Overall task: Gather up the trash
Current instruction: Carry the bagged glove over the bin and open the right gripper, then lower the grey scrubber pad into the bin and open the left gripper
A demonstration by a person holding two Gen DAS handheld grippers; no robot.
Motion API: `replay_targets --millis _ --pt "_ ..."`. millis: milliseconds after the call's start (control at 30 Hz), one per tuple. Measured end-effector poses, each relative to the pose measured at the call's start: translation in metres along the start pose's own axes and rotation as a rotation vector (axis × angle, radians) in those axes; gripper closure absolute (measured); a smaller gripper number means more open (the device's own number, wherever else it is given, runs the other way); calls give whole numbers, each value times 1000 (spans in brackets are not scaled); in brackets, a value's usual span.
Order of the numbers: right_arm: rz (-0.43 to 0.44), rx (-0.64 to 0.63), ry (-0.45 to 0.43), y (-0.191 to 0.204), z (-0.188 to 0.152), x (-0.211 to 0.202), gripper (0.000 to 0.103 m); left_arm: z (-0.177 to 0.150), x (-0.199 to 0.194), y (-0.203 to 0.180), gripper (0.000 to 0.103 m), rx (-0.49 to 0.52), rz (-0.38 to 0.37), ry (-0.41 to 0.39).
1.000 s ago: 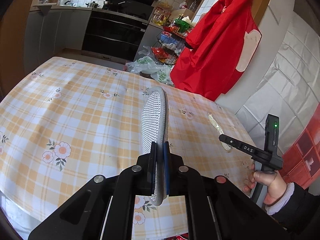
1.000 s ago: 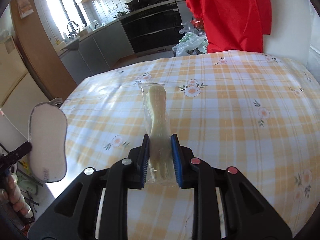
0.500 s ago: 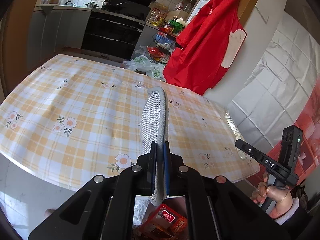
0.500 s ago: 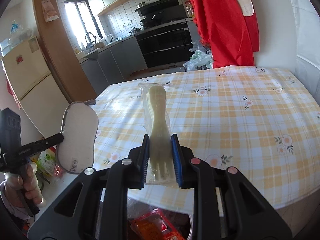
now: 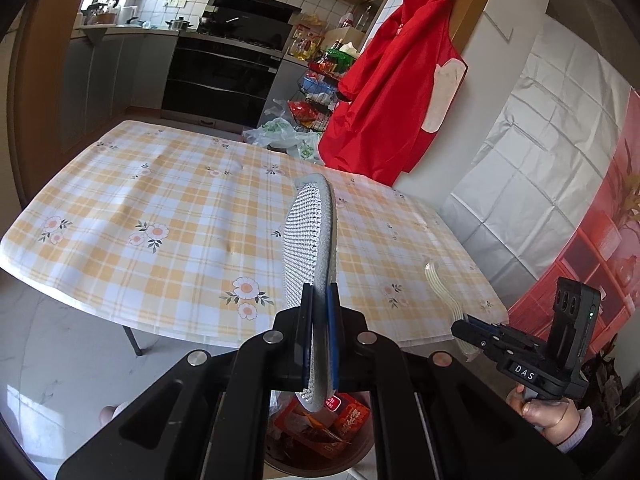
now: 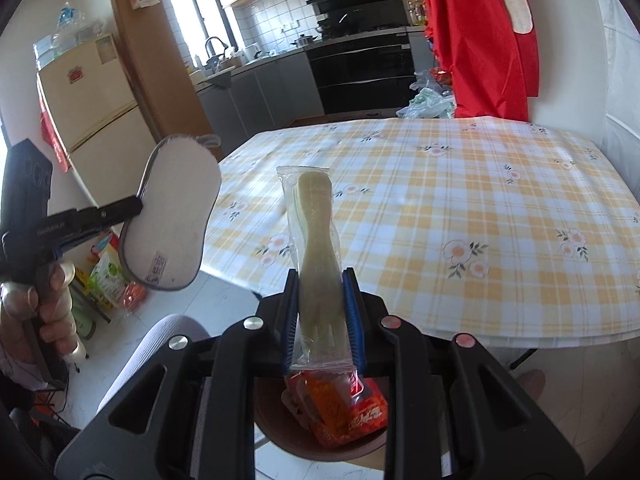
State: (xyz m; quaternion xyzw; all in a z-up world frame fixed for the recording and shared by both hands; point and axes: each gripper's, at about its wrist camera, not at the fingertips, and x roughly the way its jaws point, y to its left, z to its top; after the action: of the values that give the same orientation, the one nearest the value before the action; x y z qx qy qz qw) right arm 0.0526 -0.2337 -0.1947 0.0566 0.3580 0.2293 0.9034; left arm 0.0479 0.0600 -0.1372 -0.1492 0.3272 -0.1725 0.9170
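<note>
The left gripper [image 5: 319,334] pinches a grey mesh insole [image 5: 310,240] upright, near the table's [image 5: 120,216] front edge; below it sits a brown bin [image 6: 280,436] holding red wrappers [image 6: 352,408]. The right gripper [image 6: 322,320] clamps a wrapped plastic fork [image 6: 316,232] directly above that bin.

Both grippers are clamped: left gripper [image 5: 319,300] holds level beside the right gripper [image 6: 322,280], fingers [image 6: 292,304] forward.
</note>
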Motion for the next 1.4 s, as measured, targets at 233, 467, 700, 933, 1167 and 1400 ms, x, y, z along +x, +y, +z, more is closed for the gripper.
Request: replay_targets --millis 233,467,700,933,1167,1400 --pt "26 -23 54 7 -10 2 49 -10 -4 -3 96 3 -8 18" --pt "-38 17 -3 -10 1 -7 33 -19 8 -5 96 9 -21 65" --pt "-117 46 -81 -32 16 -29 17 -28 24 -10 96 15 -35 114" --pt "-151 77 -122 -50 27 -40 15 -35 38 -22 96 44 -60 152" --pt "-160 110 -114 -62 22 -39 15 -43 49 -31 96 65 -82 199" --pt "-170 112 -114 -62 22 -40 15 -48 52 -40 96 91 -110 222"
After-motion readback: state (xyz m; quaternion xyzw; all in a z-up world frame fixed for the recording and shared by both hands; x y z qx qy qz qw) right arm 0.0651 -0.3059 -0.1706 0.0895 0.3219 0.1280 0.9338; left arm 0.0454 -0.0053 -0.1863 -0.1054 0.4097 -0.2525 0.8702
